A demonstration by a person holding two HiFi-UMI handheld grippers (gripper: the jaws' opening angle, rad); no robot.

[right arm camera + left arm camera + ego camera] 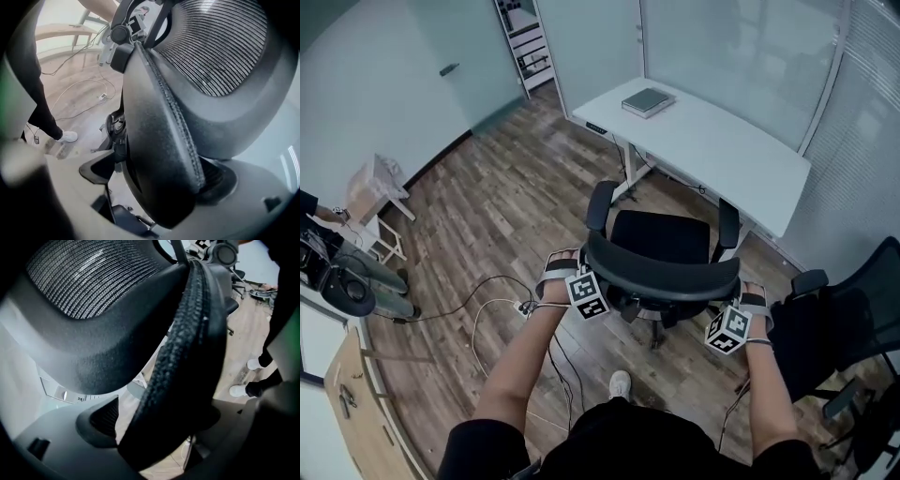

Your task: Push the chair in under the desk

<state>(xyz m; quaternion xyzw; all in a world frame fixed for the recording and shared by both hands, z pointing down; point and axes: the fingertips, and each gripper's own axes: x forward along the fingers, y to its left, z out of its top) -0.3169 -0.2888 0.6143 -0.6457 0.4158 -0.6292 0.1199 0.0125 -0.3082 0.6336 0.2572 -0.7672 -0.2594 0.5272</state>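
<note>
Black mesh-back office chair stands on the brown wood-plank floor, out in the open. It sits just short of the near long edge of the white rectangular desk, seat facing the desk, not under it. The armrest tips come near the desk edge. The backrest top rail faces the person.

Left gripper is at the left end of the backrest top rail. In the left gripper view the fingers stand wide apart with the padded rim of the backrest running between them. A strip of floor shows between one ridged pad and the rim, so it is not clamped on that side.

Right gripper is at the right end of the same rail. In the right gripper view the fingers are spread wide around the backrest edge, with the ridged pad against the rim and the other finger meeting the opposite face, so it looks clamped on the chair.

Grey closed book lies flat at the far left corner of the desk. A second black office chair is on the floor to the right, near the right gripper. White cables are looped on the floor left of the chair. The person's white shoe is on the floor behind the chair base.
</note>
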